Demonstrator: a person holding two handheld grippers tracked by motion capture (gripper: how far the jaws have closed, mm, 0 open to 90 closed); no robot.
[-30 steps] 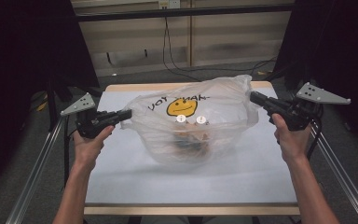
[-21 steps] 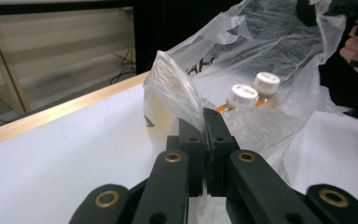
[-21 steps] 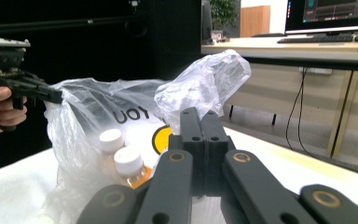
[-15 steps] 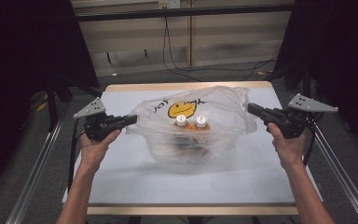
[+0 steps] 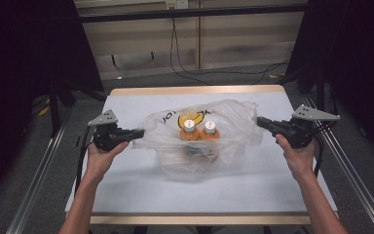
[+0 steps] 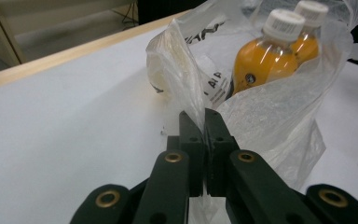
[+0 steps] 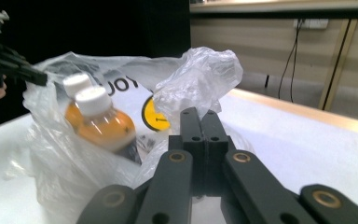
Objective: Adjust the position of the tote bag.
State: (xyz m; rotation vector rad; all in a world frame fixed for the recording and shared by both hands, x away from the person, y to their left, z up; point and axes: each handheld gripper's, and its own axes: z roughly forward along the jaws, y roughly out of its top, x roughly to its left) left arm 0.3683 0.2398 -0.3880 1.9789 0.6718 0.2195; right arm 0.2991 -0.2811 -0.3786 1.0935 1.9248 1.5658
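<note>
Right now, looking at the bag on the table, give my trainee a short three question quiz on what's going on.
1. True or false: the left gripper is shut on the plastic bag.
2. How many orange bottles stand inside the bag? A) one B) two C) four
3. Fill the gap: the right gripper pinches the bag's ____ film at one side.

Key: 1 true: its jaws are closed with bag film caught between them. 2 B: two bottles with white caps, side by side. 3 clear: thin see-through plastic bunches above its closed jaws.
</note>
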